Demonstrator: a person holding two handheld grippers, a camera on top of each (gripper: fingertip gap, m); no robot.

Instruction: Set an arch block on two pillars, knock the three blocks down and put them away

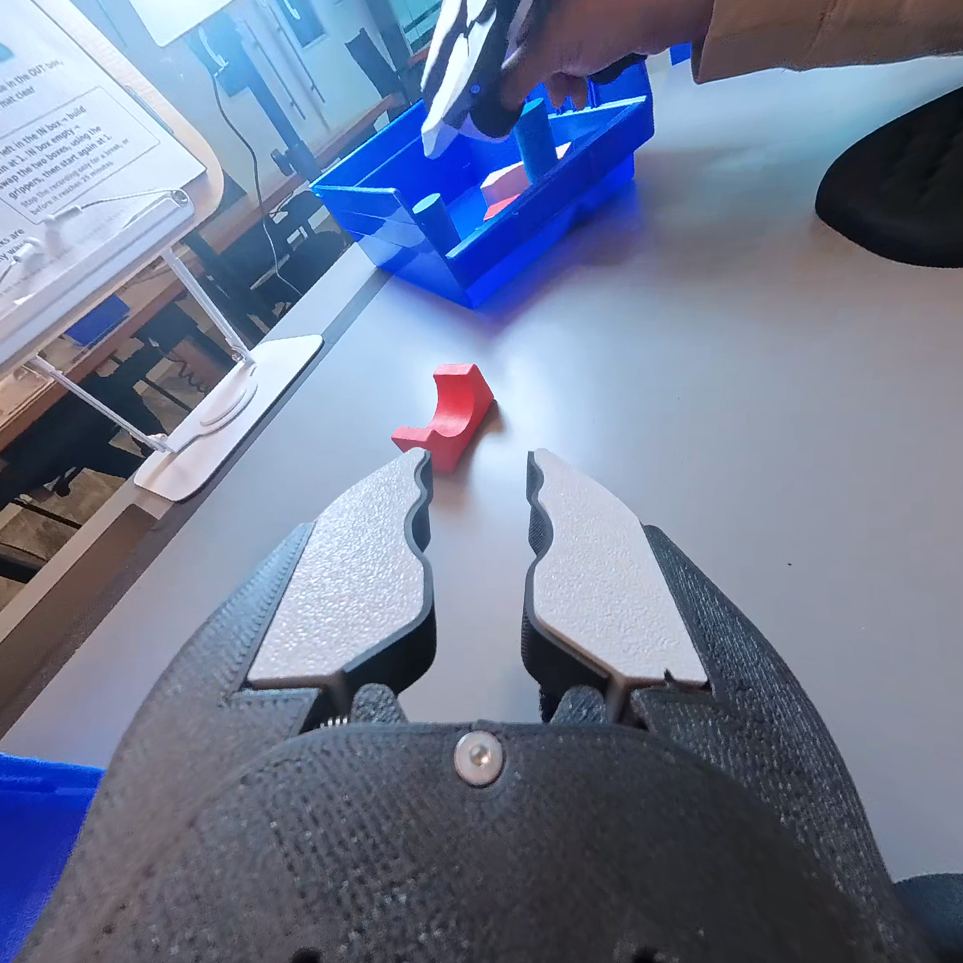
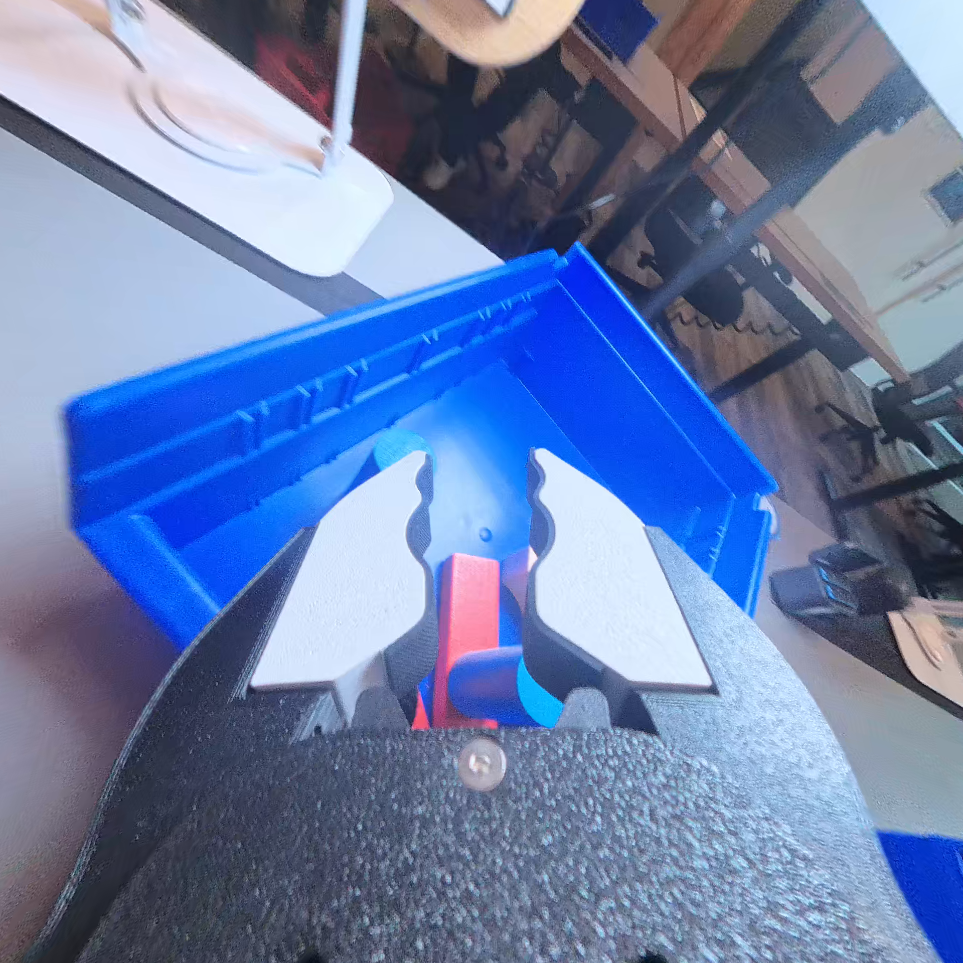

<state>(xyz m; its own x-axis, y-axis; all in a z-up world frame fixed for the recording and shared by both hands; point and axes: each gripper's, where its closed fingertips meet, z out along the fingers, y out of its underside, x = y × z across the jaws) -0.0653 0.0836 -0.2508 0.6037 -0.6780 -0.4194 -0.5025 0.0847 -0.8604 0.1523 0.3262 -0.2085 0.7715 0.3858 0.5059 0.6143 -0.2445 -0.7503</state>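
1. On the grey desk [image 1: 677,417], seen from the left wrist view, a red arch block [image 1: 448,417] lies on its side with its curved hollow turned up and to the left. It rests just ahead of the left gripper [image 1: 479,458], close to the tip of that gripper's left-hand finger. The jaws stand apart with only bare desk between them, holding nothing.

2. Farther back in the same view sits a blue bin [image 1: 417,245] near the desk's far edge. A blue pillar [image 1: 437,219] leans in its near corner, another blue pillar [image 1: 536,140] stands farther in, and red pieces [image 1: 508,190] lie on its floor. Over the bin hangs the right gripper [image 1: 443,130], gripped by a person's hand [image 1: 563,57] in a tan sleeve. A white stand [image 1: 229,411] carrying a printed sheet occupies the left edge of the desk.

3. From the right wrist view, rather blurred, the right gripper [image 2: 479,458] points down into the blue bin [image 2: 260,417]. Its jaws are parted, and nothing is pinched between them.

4. Below and between those fingers a red block [image 2: 464,620] lies on the bin floor, with a blue pillar [image 2: 490,682] lying across its near end. The round end of a second blue pillar [image 2: 396,448] peeks past the tip of the left-hand finger. The foot of the white stand [image 2: 312,219] shows beyond the bin.
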